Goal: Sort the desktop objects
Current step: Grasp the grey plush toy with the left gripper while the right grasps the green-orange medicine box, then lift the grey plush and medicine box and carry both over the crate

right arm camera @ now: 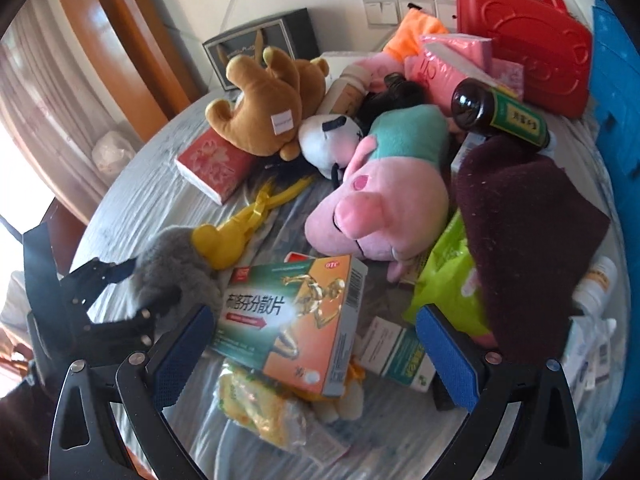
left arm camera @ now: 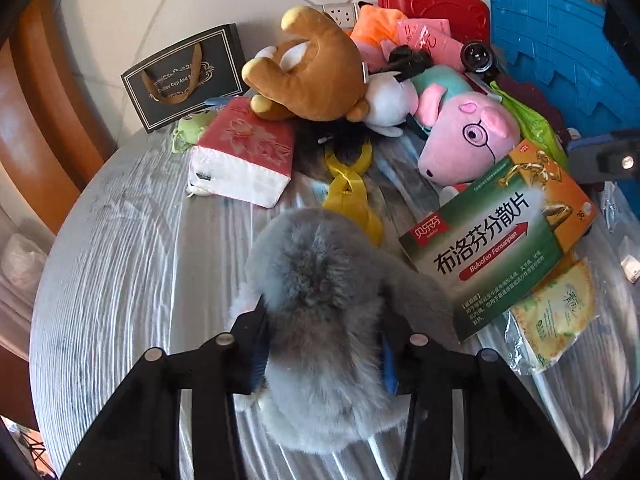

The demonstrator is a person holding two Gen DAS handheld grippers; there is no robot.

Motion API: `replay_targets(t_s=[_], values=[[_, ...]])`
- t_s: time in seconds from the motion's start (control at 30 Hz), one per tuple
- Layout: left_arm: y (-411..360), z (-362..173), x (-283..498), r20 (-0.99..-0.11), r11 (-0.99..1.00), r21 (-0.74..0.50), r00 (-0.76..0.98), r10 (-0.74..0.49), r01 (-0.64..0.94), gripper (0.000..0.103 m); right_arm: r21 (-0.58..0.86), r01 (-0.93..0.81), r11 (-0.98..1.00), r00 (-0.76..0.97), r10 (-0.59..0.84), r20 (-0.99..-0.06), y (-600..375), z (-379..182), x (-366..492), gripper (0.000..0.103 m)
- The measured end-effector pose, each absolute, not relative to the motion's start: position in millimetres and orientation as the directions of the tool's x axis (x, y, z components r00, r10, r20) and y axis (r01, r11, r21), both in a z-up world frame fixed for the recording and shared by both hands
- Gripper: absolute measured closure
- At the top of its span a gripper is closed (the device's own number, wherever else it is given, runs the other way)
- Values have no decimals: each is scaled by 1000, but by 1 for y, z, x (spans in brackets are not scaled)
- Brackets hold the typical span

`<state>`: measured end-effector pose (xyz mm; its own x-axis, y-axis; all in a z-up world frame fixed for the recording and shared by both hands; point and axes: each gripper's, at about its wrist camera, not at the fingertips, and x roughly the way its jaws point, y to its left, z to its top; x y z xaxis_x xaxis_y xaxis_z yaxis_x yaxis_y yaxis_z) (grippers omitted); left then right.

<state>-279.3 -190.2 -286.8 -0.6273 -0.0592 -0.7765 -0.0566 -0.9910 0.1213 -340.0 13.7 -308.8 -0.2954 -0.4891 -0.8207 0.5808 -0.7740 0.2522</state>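
Observation:
My left gripper (left arm camera: 322, 356) is shut on a grey furry plush (left arm camera: 320, 304) above the table's near side; it also shows in the right wrist view (right arm camera: 172, 272) with the left gripper (right arm camera: 124, 292) on it. A yellow ribbon (left arm camera: 352, 192) trails from the plush. My right gripper (right arm camera: 316, 356) is open, its blue pads on either side of a green and orange medicine box (right arm camera: 296, 320), not touching it. The box also shows in the left wrist view (left arm camera: 500, 252).
A pile covers the round table (left arm camera: 120, 260): a brown plush (left arm camera: 312, 68), pink pig plush (left arm camera: 468, 136), tissue pack (left arm camera: 244, 156), black gift bag (left arm camera: 184, 76), red case (right arm camera: 528, 40), dark bottle (right arm camera: 500, 116), maroon cloth (right arm camera: 528, 224), blue mat (left arm camera: 560, 52), yellow packet (right arm camera: 264, 404).

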Motion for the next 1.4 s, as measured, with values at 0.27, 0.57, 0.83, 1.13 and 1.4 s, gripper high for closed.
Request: replay_targets(t_s=[0.27,0.57,0.83,1.13,1.4], values=[[-190,-285,-274,-773,-989,117,-633,-31,-95,68,271,622,-734,-225,-500,-836,-6,-333,-360,0],[-191,-290,-273,-780,-983,133,-625,-26,-124,68,275,640,-717,-151,-469,-870,-33,-350,-357,40],[-194,-276,-270,-789,-981,105,-614,18,-163,81,365,668,-648,-126,-583,-803,-31,-301,-338,77],[-191,-292,-271,-801,-971,191,-595,-69,-144,50,368,678,-636,-66,-551,-832,-61,-321,-330,76],[-205,-304,-276,-831,-991,73,-556,2,-113,67,351,683,-641,-36,-509,-860,-71,-335,-330,77]])
